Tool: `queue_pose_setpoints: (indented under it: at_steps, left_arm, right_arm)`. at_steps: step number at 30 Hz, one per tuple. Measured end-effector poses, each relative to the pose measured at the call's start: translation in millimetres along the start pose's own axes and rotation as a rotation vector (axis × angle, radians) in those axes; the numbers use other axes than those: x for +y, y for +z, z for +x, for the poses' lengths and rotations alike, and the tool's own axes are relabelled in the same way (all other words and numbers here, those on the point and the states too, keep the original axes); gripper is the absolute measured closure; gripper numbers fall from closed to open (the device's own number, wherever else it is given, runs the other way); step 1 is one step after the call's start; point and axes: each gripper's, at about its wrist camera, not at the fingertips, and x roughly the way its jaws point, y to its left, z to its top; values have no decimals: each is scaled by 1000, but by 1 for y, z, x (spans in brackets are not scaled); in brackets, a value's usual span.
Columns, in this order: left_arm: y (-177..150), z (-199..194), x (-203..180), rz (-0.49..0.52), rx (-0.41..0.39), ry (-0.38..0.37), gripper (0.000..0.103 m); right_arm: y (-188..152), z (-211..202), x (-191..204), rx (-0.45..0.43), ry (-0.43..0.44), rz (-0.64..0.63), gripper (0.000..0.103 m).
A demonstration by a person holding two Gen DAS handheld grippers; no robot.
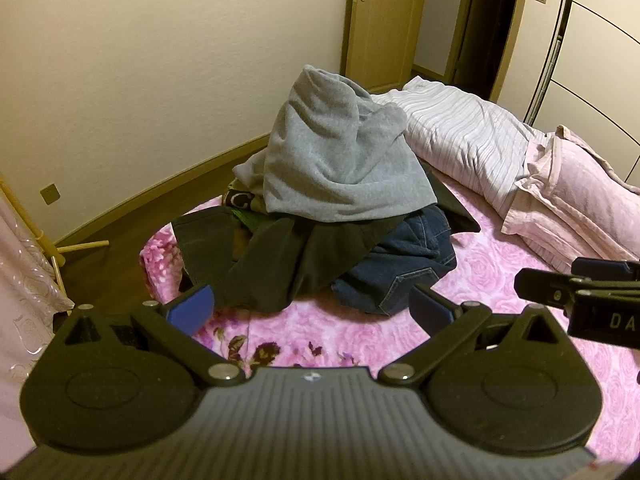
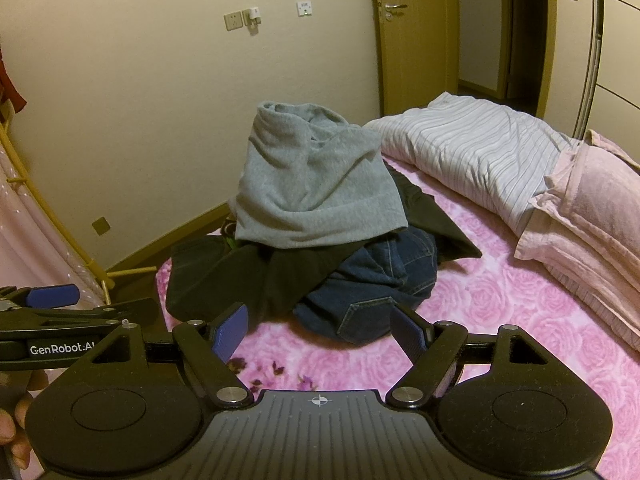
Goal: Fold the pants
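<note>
A heap of clothes sits on the pink rose blanket [image 1: 360,332] [image 2: 500,320]. Grey sweatpants [image 1: 332,152] [image 2: 312,184] stand bunched on top. Under them lie a black garment [image 1: 276,264] [image 2: 232,276] and dark blue jeans [image 1: 404,268] [image 2: 376,288]. My left gripper [image 1: 312,308] hovers open just short of the heap, with nothing between its blue pads. To the right of it, my right gripper [image 2: 320,330] is open too, facing the jeans. Each gripper shows at the edge of the other's view.
A striped quilt [image 1: 472,136] [image 2: 472,148] and a pink pillow [image 1: 580,200] [image 2: 588,220] lie at the right back of the bed. The left bed edge drops to a wooden floor [image 1: 120,232]. A wooden rack [image 1: 48,240] and pink cloth stand at the left. A hand [image 2: 16,432] shows lower left.
</note>
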Motion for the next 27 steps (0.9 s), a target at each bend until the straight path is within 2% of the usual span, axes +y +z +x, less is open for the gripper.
queue_pose_setpoints:
  at_steps: [27]
  left_arm:
    - [-1,-1,-3,2,3,-6,1]
  right_arm:
    - [3,6,6,2,-4,2,28]
